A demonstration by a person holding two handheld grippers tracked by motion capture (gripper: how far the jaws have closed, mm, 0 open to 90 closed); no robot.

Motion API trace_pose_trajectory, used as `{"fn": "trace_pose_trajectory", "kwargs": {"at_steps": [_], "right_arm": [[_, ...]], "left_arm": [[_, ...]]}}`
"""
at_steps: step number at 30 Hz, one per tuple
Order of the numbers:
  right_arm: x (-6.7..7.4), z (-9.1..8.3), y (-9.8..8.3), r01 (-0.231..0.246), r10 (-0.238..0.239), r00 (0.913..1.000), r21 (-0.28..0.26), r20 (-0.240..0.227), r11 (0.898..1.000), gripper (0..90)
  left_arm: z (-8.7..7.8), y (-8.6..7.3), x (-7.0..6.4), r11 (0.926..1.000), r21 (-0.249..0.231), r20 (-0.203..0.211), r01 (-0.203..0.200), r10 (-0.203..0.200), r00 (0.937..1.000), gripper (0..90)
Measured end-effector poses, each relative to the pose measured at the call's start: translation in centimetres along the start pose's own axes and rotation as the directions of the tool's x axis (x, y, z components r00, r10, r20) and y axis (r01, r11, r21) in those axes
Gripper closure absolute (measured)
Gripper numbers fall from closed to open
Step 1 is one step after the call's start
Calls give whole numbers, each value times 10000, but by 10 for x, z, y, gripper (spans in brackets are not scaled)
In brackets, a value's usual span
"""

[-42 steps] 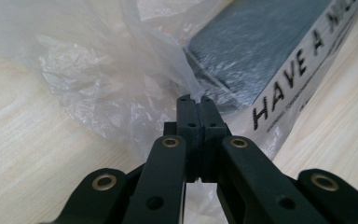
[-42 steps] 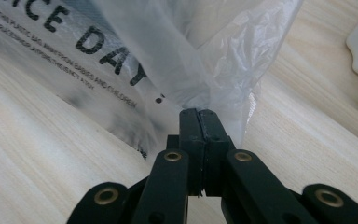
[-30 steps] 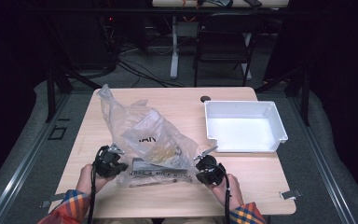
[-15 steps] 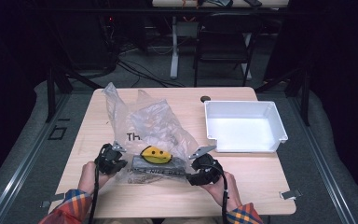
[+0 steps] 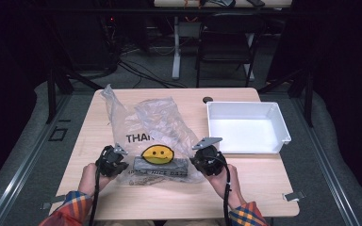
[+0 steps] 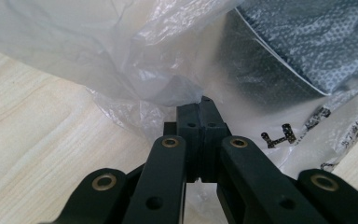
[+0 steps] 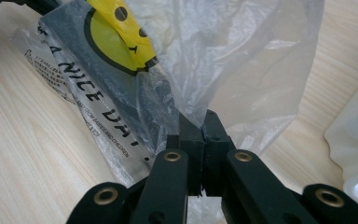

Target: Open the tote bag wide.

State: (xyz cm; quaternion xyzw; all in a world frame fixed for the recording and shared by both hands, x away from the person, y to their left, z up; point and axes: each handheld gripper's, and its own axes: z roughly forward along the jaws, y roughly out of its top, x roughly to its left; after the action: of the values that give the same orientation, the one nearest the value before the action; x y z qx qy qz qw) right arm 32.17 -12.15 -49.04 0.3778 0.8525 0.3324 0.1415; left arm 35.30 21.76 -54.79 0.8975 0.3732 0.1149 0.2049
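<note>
On the worktop (image 5: 122, 197), near its front edge, we find the clear plastic bag (image 5: 146, 127) now spread flatter than a second ago. One second back it stood bunched and tall toward the rear left, print hidden in the folds. Half a second back the yellow smiley (image 5: 157, 153) had turned up. Now the smiley and the black lettering face the high camera, and the dark grey bundle (image 5: 162, 164) inside lies lengthwise between the two tools. We judge the bag is being pulled taut and squared up by its two lower corners, likely to get at the contents or empty them. The white bin (image 5: 248, 128) stands apart at the right and is empty.

Left hand-held gripper (image 6: 199, 103): jaws pressed together with a fold of bag film pinched between the pads, the grey bundle just beyond. In the high view it (image 5: 111, 161) sits at the bag's left edge, low to the surface.

Right hand-held gripper (image 7: 204, 120): jaws likewise closed on film, at the corner below the smiley. In the high view it (image 5: 207, 159) sits at the bag's right edge, grey plate uppermost.

Pose: both forearms enter from the bottom in plaid sleeves, hands (image 5: 92, 176) level with each other and well apart, the bag stretched between them. Wrists look roughly symmetrical, tools angled inward toward the bundle.
</note>
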Motion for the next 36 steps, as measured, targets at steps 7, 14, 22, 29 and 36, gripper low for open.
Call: {"fn": "trace_pose_trajectory", "kwargs": {"at_steps": [7,14,22,29,36], "right_arm": [[-11,7,-13,-385,376,9992,657,145,9971,900],[-12,20,-22,-582,580,9983,1302,59,9898,900],[-6,33,-25,-343,355,9994,1893,-30,9813,900],[-9,38,-30,-465,490,9988,2171,-61,9750,900],[-9,39,-30,-363,409,9991,2403,-142,9700,899]], "left_arm": [[-6,-3,0,10000,-49,392,-40,42,9992,900],[-8,-4,-7,9986,285,900,-435,408,9951,900],[-13,-6,-5,9991,242,1182,-335,304,9925,807],[-40,-5,10,9810,-1560,1668,1151,-887,9820,588],[-37,1,17,9547,-2187,2119,2018,-1554,9649,602]]}}
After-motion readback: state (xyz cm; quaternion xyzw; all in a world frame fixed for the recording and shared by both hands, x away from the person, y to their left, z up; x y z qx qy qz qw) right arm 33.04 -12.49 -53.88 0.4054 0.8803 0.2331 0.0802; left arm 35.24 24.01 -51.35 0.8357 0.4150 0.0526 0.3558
